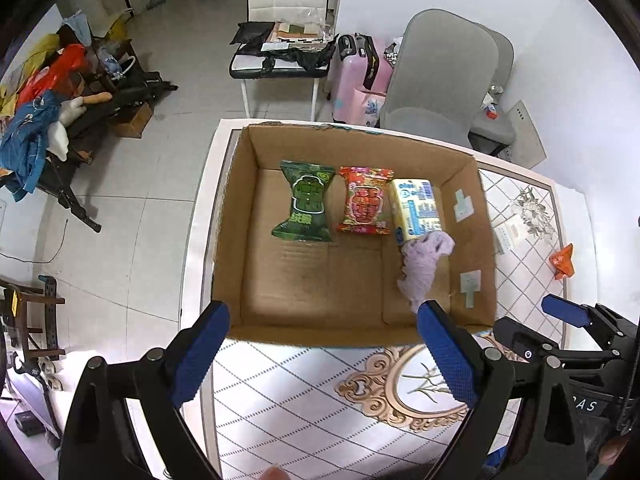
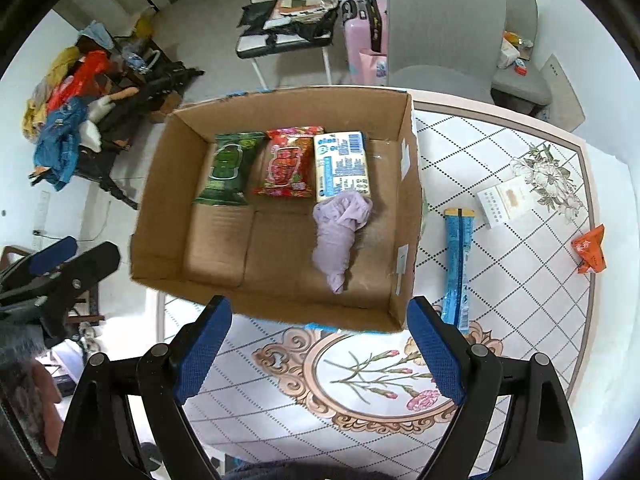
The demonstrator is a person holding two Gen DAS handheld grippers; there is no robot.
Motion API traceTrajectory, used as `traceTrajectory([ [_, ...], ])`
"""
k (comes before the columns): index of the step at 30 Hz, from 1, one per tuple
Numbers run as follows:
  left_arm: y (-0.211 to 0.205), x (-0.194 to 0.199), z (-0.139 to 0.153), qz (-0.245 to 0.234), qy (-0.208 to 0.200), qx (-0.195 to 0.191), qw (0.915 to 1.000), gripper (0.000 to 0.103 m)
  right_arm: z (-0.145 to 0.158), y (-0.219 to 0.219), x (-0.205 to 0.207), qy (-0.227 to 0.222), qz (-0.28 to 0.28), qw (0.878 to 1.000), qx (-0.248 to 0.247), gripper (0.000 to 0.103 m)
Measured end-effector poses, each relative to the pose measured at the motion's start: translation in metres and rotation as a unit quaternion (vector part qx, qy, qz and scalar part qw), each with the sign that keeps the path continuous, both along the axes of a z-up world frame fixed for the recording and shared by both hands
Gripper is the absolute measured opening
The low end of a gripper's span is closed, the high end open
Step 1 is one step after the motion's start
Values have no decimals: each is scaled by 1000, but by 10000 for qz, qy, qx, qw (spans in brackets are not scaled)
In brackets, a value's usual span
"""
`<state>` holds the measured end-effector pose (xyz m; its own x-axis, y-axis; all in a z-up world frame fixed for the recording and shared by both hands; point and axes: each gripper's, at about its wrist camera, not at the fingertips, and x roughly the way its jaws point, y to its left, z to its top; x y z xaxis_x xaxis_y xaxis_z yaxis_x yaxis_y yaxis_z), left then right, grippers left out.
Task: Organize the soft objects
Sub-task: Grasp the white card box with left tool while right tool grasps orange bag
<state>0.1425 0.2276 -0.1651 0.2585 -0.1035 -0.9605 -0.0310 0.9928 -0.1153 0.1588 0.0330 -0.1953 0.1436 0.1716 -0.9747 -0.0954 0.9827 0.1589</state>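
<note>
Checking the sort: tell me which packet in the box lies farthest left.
The green packet; the red packet and the white-and-blue pack lie to its right.

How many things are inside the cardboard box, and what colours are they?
Green crinkly snack packet: 1
Red crinkly snack packet: 1
White-and-blue tissue pack: 1
Lilac crumpled cloth: 1
Total in the brown cardboard box: 4
</note>
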Motion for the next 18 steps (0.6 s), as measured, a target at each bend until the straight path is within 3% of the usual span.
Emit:
traceTrajectory([
  [4, -26, -6, 17, -121, -140, 29, 9998, 96, 14, -21, -7, -98, -81, 9997, 212, 91],
  [8, -77, -1, 37, -516, -328, 48, 9981, 96, 25, -67, -10, -131, -401, 9985, 336, 91],
  [13, -162, 24, 40, -1302, -389, 198, 9905, 96, 28, -164, -13, -85, -1110, 9935, 247, 91],
  [18, -268, 66, 6, -2116, -10, 317, 9768, 96, 9, -292, -12, 94, -1986, 9798, -225, 91],
])
